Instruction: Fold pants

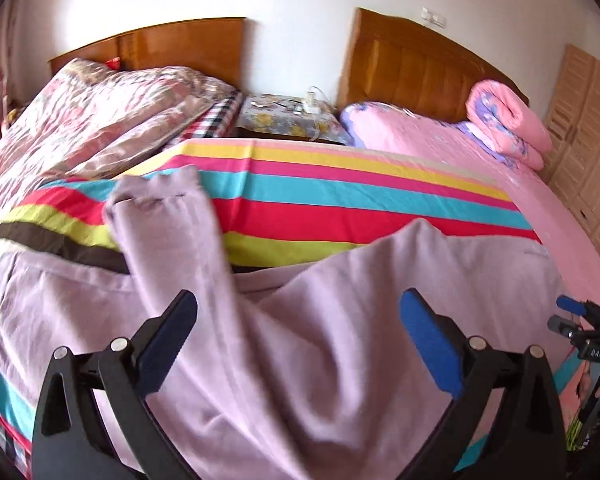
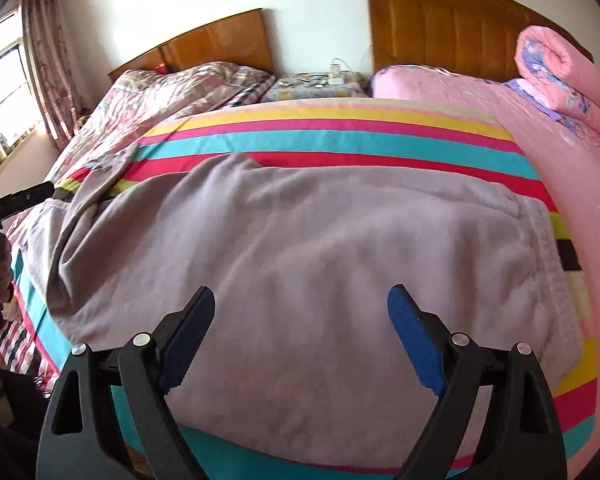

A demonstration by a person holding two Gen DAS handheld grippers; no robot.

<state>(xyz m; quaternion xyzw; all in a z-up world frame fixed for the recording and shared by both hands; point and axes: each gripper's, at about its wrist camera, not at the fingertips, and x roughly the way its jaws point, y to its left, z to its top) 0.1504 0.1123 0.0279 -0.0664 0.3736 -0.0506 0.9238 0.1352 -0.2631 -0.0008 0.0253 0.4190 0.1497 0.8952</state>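
Two grippers were over a pair of lilac pants (image 2: 300,264) spread on a striped sheet (image 2: 340,136). Left gripper (image 1: 300,332): fingers spread wide, blue pads facing each other, nothing between them but loose cloth below; whether the tips touched the fabric could not be told. Right gripper (image 2: 300,328): fingers likewise wide apart, holding nothing, poised above the broad waist end of the pants.

From the right wrist view the pants lay mostly flat across the sheet, the ribbed waistband (image 2: 548,264) toward the right edge. From the left wrist view one leg (image 1: 172,232) ran away from the camera and ended in a gathered cuff (image 1: 156,188) lying on the stripes; a second fold of cloth (image 1: 400,264) rose to the right of it. The right gripper showed at the far right edge of that view (image 1: 572,318).

Beyond the sheet: a floral quilt (image 1: 80,120) on the left, a pink bedcover (image 2: 560,152) on the right with a rolled pink quilt (image 2: 564,80) by its wooden headboard (image 2: 440,28), and a small cluttered nightstand (image 2: 316,80) between the two beds.
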